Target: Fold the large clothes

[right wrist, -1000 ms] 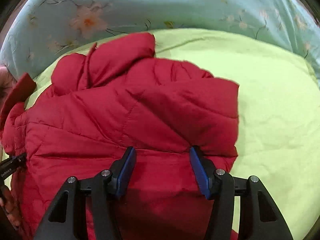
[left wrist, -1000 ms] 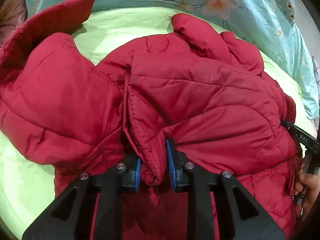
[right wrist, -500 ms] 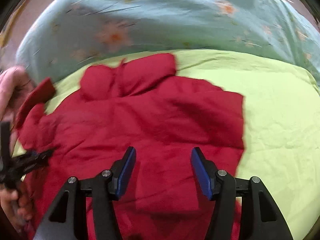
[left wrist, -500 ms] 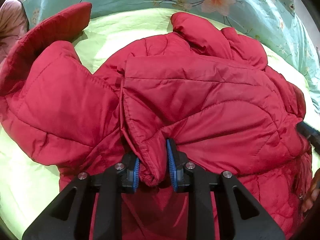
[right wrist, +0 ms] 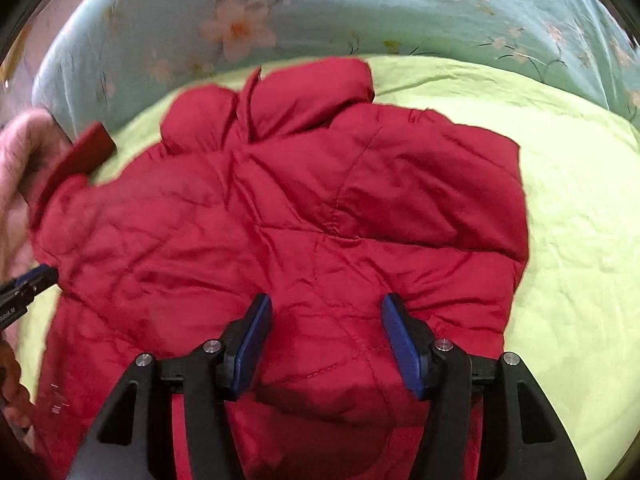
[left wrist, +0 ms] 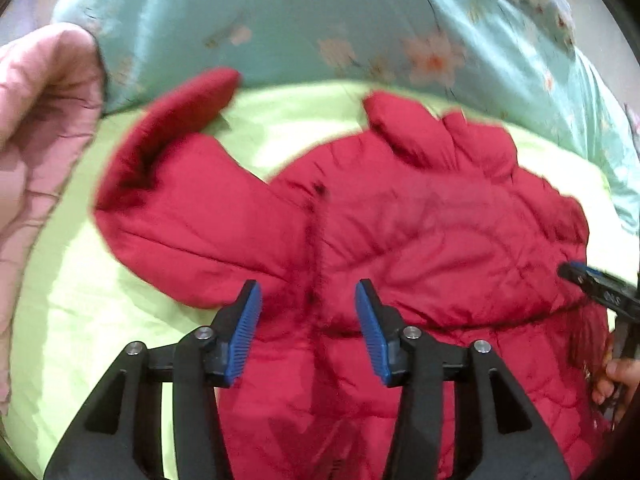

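Red quilted puffer jacket spread across a lime-green sheet, filling the centre and right of the left wrist view. One sleeve stretched toward the upper left of that frame, cuff end lifted slightly and reaching near the edge of a teal floral quilt that runs along the top. Bunched collar or hood at upper centre, close to the quilt's edge. Pink quilted fabric along the left margin. Left gripper at bottom centre, blue-padded fingers spread apart, nothing clamped between them, jacket fabric visible in the gap below; touching it or hovering above cannot be told. Tip of the right gripper poking in at the right edge, over the jacket's side, with bare fingers of a hand just beneath.

In the right wrist view, jacket covering the centre and left of the frame, folded panel lying over its right part, straight edge toward the sheet. Collar lump at upper centre, near the teal quilt. Right gripper at bottom centre, released, pads wide apart above the jacket's lower part. Left gripper's tip at the left edge beside the jacket's side.
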A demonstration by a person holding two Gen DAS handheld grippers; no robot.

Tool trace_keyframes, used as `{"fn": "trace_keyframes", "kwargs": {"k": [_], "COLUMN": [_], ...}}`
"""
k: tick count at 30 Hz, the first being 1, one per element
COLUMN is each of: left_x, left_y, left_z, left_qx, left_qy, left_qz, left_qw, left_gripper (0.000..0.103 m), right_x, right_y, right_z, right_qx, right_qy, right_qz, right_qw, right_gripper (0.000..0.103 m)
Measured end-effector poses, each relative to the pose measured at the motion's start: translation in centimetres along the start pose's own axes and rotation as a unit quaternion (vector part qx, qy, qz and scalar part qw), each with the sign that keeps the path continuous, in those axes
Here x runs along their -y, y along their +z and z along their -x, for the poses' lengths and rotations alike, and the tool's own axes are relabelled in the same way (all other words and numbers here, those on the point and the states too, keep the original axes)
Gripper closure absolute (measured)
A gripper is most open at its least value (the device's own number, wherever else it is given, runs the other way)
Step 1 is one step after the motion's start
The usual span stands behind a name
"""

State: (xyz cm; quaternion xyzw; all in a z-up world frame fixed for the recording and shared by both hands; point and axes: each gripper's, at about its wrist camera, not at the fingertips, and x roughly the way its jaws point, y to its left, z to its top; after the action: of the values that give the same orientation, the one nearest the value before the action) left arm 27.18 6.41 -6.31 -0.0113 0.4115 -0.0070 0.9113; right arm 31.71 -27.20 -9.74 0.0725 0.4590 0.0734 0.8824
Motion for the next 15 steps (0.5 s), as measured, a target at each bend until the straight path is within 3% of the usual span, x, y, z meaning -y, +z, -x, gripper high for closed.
{"fn": "trace_keyframes", "kwargs": {"k": [6,9,10,15], "left_x": [-4.6,-6.2,-6.9,-9.6], "left_y": [3.9,5.6,6.3,9.6], "left_z": [0.7,-0.2,-0.8,-3.2], "left_qx": [0.026,0.026,0.021,0.020], "left_qy": [0.022,0.048,0.059,0.101], "left_qz": [0.042,0.045,0.046,0.043], "left_qw": [0.9985,0.9975,0.9970,0.9938], "left_gripper": [0.053,0.037,0.025,0.023], "right_x": [-1.6,-2.5,-2.7,-3.3], "right_y": [0.2,-0.1,-0.2,-1.1], "right_z": [3.8,4.9,5.3,5.2], "right_qx": [0.031,0.037,0.035,0.003], "right_qy": [0.054,0.075,0.084,0.138], "right_qz": [0.006,0.010,0.010,-0.005], "right_qw": [0.998,0.996,0.996,0.990], "right_gripper": [0.043,0.043,0.043,0.042]}}
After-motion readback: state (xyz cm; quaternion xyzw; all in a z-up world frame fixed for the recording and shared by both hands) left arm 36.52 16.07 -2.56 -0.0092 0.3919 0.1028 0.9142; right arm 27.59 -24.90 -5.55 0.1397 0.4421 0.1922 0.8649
